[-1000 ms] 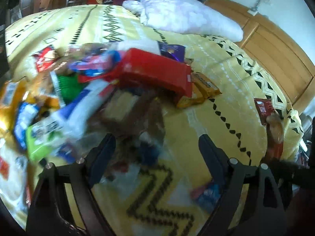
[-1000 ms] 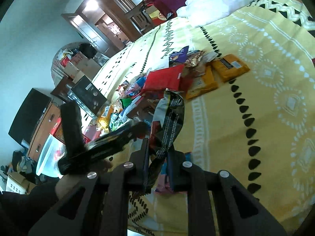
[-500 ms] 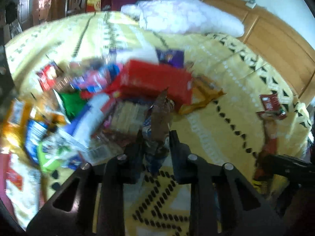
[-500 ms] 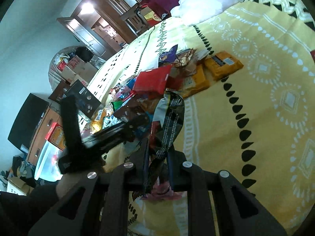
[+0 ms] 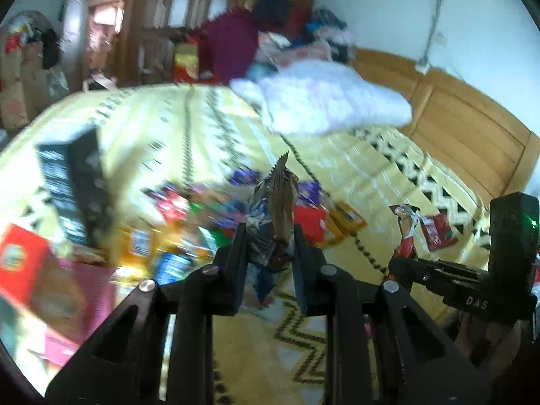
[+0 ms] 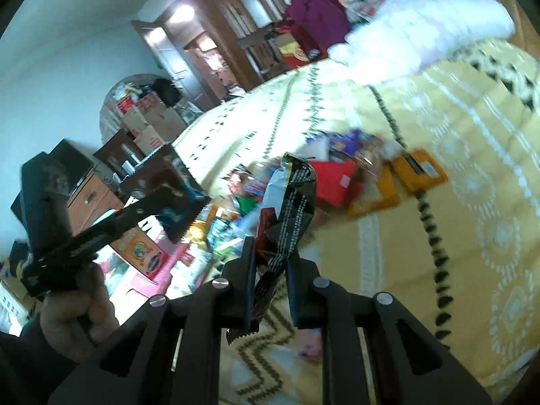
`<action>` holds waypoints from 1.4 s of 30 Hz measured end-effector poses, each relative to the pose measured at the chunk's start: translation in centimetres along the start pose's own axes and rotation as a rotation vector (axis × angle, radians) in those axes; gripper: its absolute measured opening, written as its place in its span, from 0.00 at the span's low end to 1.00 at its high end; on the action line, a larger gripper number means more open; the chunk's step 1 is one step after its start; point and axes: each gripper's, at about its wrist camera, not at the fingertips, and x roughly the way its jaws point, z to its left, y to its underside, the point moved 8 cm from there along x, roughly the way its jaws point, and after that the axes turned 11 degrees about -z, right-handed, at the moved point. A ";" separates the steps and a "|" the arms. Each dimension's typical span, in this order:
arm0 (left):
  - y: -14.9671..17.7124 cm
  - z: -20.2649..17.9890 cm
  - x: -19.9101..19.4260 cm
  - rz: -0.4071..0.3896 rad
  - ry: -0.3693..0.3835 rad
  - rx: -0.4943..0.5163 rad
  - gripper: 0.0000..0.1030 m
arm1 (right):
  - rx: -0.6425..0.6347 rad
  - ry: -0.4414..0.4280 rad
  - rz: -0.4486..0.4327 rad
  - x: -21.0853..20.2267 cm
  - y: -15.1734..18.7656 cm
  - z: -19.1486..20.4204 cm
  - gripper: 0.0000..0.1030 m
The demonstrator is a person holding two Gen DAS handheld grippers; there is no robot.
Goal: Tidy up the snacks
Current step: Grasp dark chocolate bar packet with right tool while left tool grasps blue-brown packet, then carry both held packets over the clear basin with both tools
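My left gripper is shut on a brown and blue snack packet, held up above the yellow bedspread. My right gripper is shut on a black and red snack packet, also lifted. A heap of mixed snack packets lies on the bed beyond both; it shows in the right wrist view too. A red flat packet and orange packets lie at the heap's right edge. The right gripper shows in the left wrist view, the left gripper in the right wrist view.
A white pillow lies at the bed's head by the wooden headboard. A black box and a red carton stand at the left. Two red packets lie apart on the right. Furniture and boxes crowd the room's left.
My left gripper went from open over the heap to shut on the brown and blue packet, then lifted it and tilted upward. My right gripper keeps its packet and has risen slightly.
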 end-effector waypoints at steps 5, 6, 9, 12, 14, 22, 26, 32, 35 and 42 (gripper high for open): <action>-2.7 5.3 -4.8 -0.078 -0.097 -0.042 0.23 | -0.089 -0.068 -0.024 1.3 -2.9 6.1 0.18; -3.1 6.5 -5.8 -0.093 -0.118 -0.053 0.23 | -0.108 -0.082 -0.028 1.6 -3.4 7.4 0.18; -4.1 10.2 -8.6 -0.133 -0.177 -0.092 0.23 | -0.168 -0.133 -0.039 3.0 -5.0 12.1 0.18; -5.0 14.4 -11.5 -0.178 -0.254 -0.136 0.23 | -0.218 -0.180 -0.044 4.3 -6.1 16.6 0.18; -5.5 17.6 -13.6 -0.204 -0.311 -0.176 0.23 | -0.249 -0.219 -0.042 5.3 -6.6 19.9 0.18; -6.0 27.9 -20.5 -0.272 -0.521 -0.276 0.23 | -0.379 -0.389 -0.010 9.6 -7.0 34.0 0.18; -5.4 31.4 -22.2 -0.267 -0.605 -0.293 0.23 | -0.430 -0.469 0.030 11.8 -5.8 40.8 0.18; -3.6 35.5 -24.2 -0.247 -0.698 -0.335 0.23 | -0.488 -0.563 0.096 14.6 -3.1 48.9 0.18; -2.9 36.7 -24.7 -0.240 -0.718 -0.353 0.23 | -0.511 -0.596 0.136 16.0 -1.4 52.0 0.18; -1.8 39.0 -25.6 -0.230 -0.739 -0.382 0.23 | -0.560 -0.621 0.192 18.3 1.9 55.9 0.18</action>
